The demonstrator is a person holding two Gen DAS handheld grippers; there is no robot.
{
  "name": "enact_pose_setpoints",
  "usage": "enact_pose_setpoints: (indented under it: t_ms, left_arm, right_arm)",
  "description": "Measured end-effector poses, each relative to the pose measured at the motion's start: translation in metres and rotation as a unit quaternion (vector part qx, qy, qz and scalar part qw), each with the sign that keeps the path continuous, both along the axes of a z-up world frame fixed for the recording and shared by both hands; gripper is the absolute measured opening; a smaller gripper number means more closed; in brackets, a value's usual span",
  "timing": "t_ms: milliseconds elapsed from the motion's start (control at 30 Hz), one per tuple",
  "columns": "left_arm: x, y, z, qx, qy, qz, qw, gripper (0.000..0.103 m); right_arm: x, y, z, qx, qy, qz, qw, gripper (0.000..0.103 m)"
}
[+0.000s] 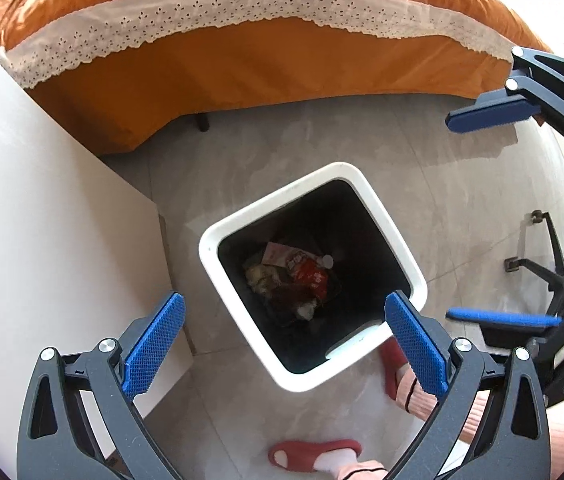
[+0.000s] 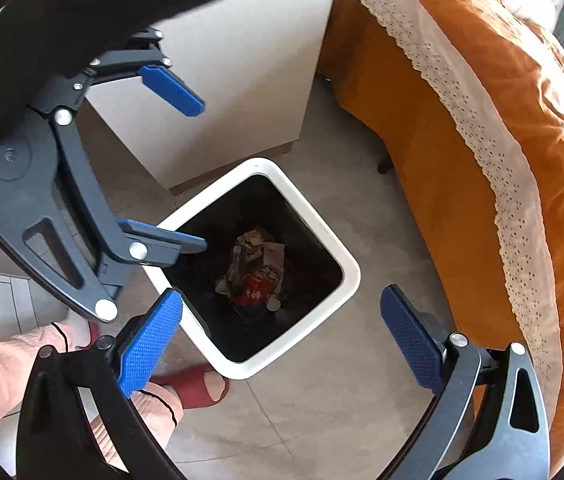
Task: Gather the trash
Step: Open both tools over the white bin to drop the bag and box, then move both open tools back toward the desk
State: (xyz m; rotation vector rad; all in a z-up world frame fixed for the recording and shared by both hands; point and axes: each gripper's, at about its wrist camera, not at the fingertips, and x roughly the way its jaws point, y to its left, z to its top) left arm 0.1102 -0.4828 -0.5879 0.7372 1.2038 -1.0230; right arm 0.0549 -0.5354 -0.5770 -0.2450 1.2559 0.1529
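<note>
A white square trash bin (image 1: 386,208) with a black liner stands on the grey floor; it also shows in the right wrist view (image 2: 346,264). Trash (image 1: 294,276) lies at its bottom: a red wrapper, a pink packet, crumpled scraps, also in the right wrist view (image 2: 253,276). My left gripper (image 1: 286,344) is open and empty, hovering above the bin's near side. My right gripper (image 2: 282,336) is open and empty above the bin. Each gripper shows in the other's view: the right one at the right edge (image 1: 498,216), the left one at the upper left (image 2: 185,172).
A bed with an orange cover and white lace trim (image 1: 241,60) runs behind the bin (image 2: 482,160). A white cabinet (image 1: 33,220) stands left of the bin. My feet in red slippers (image 1: 314,454) stand by the bin. A black chair base (image 1: 546,268) is at right.
</note>
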Motion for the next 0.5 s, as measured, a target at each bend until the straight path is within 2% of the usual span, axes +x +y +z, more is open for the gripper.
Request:
enact_pose_setpoints:
  t_ms: [133,233,367,500]
  left_arm:
    - [-0.003,0.001,0.018,0.0,-0.011,-0.01,0.9999,0.098]
    - [-0.009,0.006,0.047,-0.011,-0.024,-0.019,0.9995,0.098]
    - [-0.013,0.015,0.095,-0.028,-0.038,-0.014,0.9988,0.098]
    - [-0.02,0.034,0.16,-0.05,-0.074,0.014,0.9959,0.098]
  right_arm:
    - [-0.005,-0.002,0.024,0.002,-0.008,-0.005,1.0,0.099]
    - [-0.01,-0.002,0.049,0.002,-0.021,-0.005,1.0,0.099]
    - [-0.021,0.004,0.105,0.0,-0.05,-0.013,0.999,0.099]
    - [-0.037,0.019,0.173,-0.005,-0.096,-0.022,0.995,0.099]
